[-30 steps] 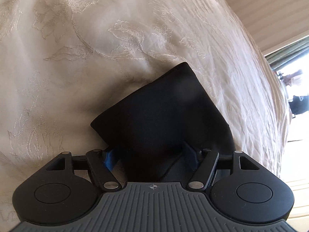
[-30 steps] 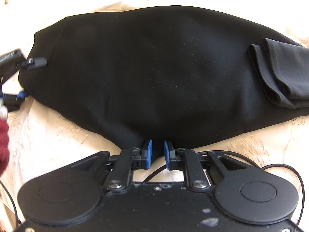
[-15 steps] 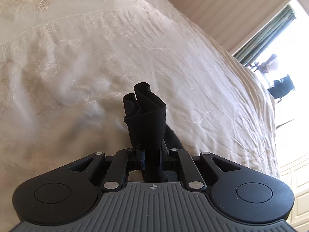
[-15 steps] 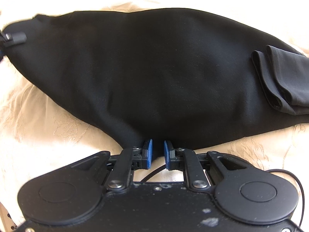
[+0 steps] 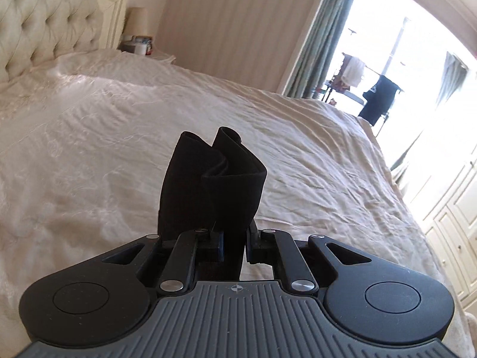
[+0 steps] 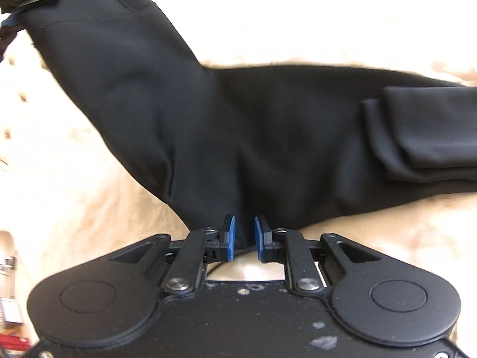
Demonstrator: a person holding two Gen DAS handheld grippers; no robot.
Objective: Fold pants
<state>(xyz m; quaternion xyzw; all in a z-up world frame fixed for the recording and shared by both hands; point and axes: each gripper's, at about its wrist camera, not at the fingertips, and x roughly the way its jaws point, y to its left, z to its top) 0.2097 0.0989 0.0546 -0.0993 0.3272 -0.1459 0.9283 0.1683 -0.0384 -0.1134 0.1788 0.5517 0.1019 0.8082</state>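
free: bedspread ahead | blocked: pants raised left, folded layers right

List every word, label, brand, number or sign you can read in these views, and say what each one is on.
No readable text in either view.
Left hand-held gripper: only a small crosshair mark on its grey body, no letters.
Items on the nightstand: any labels are too small and blurred to read.
Black pants: no tag or print visible.
Right hand-held gripper: only pale specks on its body, no lettering.
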